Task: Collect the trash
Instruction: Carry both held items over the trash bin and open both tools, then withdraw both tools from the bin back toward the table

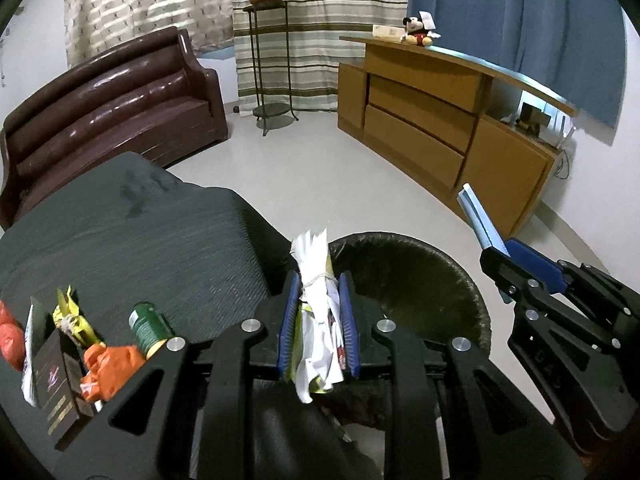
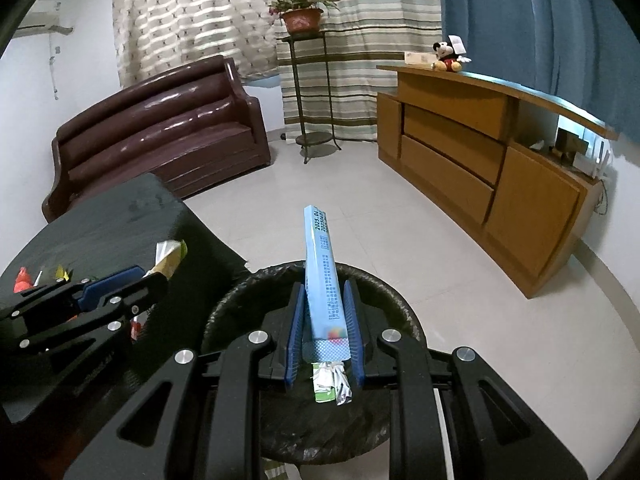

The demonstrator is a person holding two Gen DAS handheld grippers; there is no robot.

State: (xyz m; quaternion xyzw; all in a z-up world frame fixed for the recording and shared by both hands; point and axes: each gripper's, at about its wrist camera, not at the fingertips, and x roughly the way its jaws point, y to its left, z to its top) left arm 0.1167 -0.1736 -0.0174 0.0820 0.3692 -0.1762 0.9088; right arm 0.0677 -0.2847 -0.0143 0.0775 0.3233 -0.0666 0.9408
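Tongs: left [image 1: 319, 312] grips paper wad [image 1: 316, 320], right [image 2: 325, 320] grips blue box [image 2: 322, 276], over bin [image 2: 384, 292].

The sofa [image 2: 160, 136] is glossy dark maroon, the cabinet [image 2: 492, 184] tan brown, the floor [image 1: 320, 176] pale grey, and the curtains run from cream lattice [image 2: 188, 12] through green-and-beige stripes [image 2: 360, 40] to plain blue [image 2: 532, 20]. A light blue box [image 2: 322, 276] sits between blue pads [image 2: 295, 332] on black grippers. The bin [image 1: 416, 280] is black, the can [image 1: 150, 328] green, and the wrappers [image 1: 112, 368] orange.
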